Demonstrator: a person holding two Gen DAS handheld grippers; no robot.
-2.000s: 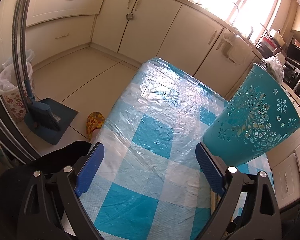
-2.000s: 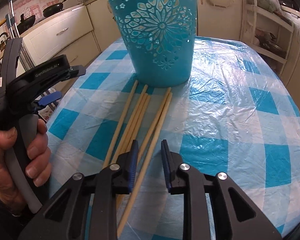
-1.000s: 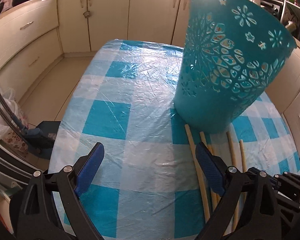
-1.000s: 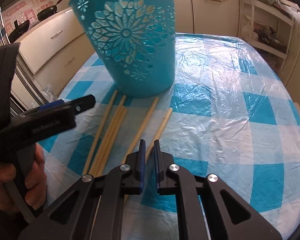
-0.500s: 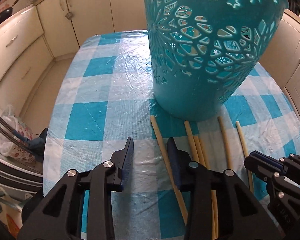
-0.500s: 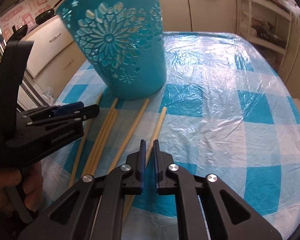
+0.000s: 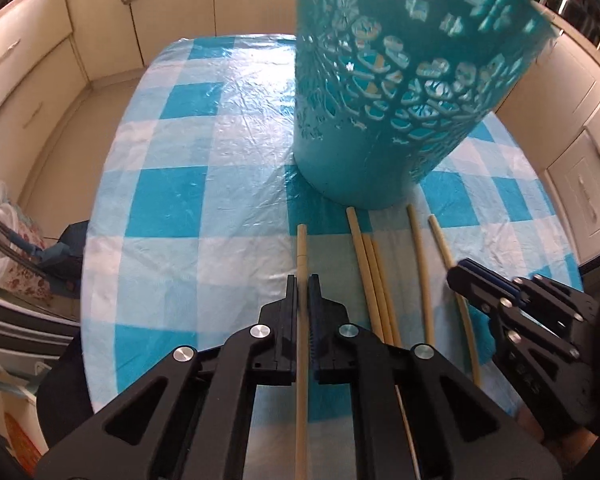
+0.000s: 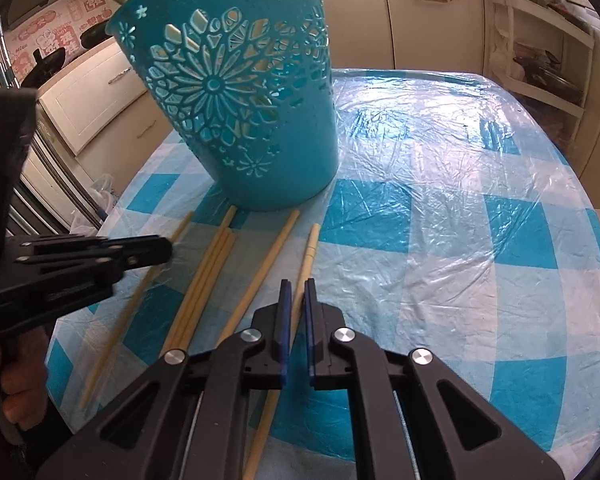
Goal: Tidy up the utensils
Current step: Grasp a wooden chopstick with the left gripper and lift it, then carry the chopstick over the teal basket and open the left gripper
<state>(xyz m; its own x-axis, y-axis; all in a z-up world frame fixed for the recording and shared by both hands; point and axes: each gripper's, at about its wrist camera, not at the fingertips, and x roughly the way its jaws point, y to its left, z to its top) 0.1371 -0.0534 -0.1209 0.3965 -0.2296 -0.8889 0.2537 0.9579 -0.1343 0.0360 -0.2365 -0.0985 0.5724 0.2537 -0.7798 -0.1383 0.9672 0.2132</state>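
Just closed, the left gripper (image 7: 303,280) clamps its jaws on a pale chopstick (image 7: 302,248); right gripper (image 8: 295,285) likewise.

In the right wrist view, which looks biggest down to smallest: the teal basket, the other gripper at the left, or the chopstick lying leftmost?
1. Teal basket.
2. Left gripper, though its nearness to the camera inflates it.
3. Leftmost chopstick: long but thinnest.

six chopsticks (image 7: 418,264) before teal basket (image 7: 380,120)
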